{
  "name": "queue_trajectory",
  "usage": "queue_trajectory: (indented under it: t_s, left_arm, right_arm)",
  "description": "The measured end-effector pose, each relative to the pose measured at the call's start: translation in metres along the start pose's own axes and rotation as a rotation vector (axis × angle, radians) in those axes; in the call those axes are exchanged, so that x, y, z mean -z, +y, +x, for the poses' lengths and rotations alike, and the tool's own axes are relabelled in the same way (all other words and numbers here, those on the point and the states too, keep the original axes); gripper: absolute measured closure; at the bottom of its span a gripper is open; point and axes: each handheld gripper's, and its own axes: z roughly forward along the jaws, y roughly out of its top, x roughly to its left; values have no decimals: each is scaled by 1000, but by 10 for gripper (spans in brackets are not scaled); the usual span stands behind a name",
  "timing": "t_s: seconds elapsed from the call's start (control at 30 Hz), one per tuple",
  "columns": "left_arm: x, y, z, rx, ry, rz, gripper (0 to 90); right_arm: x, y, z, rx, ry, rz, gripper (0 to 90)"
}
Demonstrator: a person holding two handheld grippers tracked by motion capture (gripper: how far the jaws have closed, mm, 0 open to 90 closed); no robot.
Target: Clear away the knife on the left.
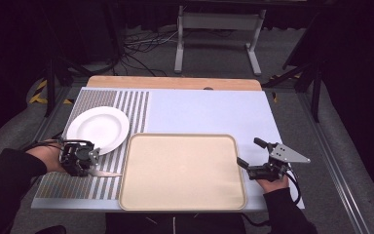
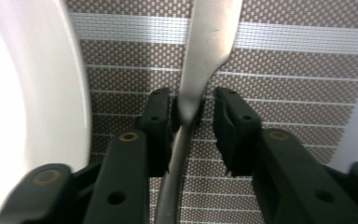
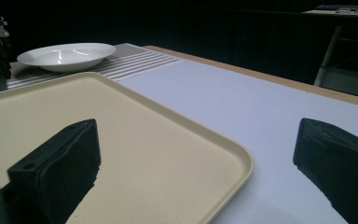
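Note:
A silver table knife [image 1: 106, 172] lies on the striped placemat [image 1: 68, 187], its blade pointing toward the tray. My left gripper [image 1: 90, 164] is over its neck. In the left gripper view the knife [image 2: 209, 42] runs up between the jaws of the left gripper [image 2: 193, 100]. The left pad almost touches it and a thin gap shows on the right, so the jaws stand open around it. A white plate [image 1: 98, 128] sits just beyond, with its rim [image 2: 56, 88] beside the left jaw. My right gripper [image 1: 247, 152] rests open at the right edge of the beige tray [image 1: 141, 195], with nothing between its jaws.
The beige tray [image 3: 177, 121] lies bare in front of the right gripper [image 3: 198, 140], and the white plate [image 3: 65, 55] shows far off. Pale blue mat [image 1: 209, 112] covers the table behind the tray. A wooden table edge [image 1: 175, 83] runs along the back.

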Motion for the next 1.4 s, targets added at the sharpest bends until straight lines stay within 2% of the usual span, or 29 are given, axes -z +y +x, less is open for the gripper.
queue_trajectory:
  t_s: [0.07, 0.13, 0.17, 0.23, 0.4, 0.53, 0.7, 0.8, 0.83, 1.17, 1.4]
  left_arm:
    - [0, 0, 0, 1, -6, 0, 741]
    - [0, 2, 2, -24, -9, 11, 754]
    - [-1, 3, 2, -20, -14, 5, 760]
    - [-1, 4, 1, -37, -4, 25, 773]
    - [-1, 5, 0, -72, 12, 27, 794]
    - [-1, 7, -1, -83, 21, 39, 799]
    - [-1, 6, -4, -75, 38, 46, 803]
    - [-1, 6, -4, -78, 28, 43, 803]
    - [-1, 6, -5, -76, 45, 38, 804]
    - [-1, 6, -4, -68, 36, 36, 805]
    - [1, 9, -4, -80, 35, 64, 804]
  right_arm:
    - [1, 0, 0, 1, -1, 0, 11]
    - [3, -1, 0, -5, -7, -1, 11]
    - [4, -2, 0, -6, -8, -2, 12]
    - [5, -2, 0, -8, -12, -3, 12]
    - [7, -3, 0, -10, -16, -4, 12]
    - [7, -3, 0, -8, -18, -5, 12]
    - [7, -2, 1, -6, -12, -5, 13]
    - [7, -2, 1, -12, -11, -9, 13]
    - [7, -2, 0, -16, -7, -12, 13]
    - [7, -2, -1, -34, 8, -22, 13]
    - [8, -2, -2, -39, 16, -35, 13]
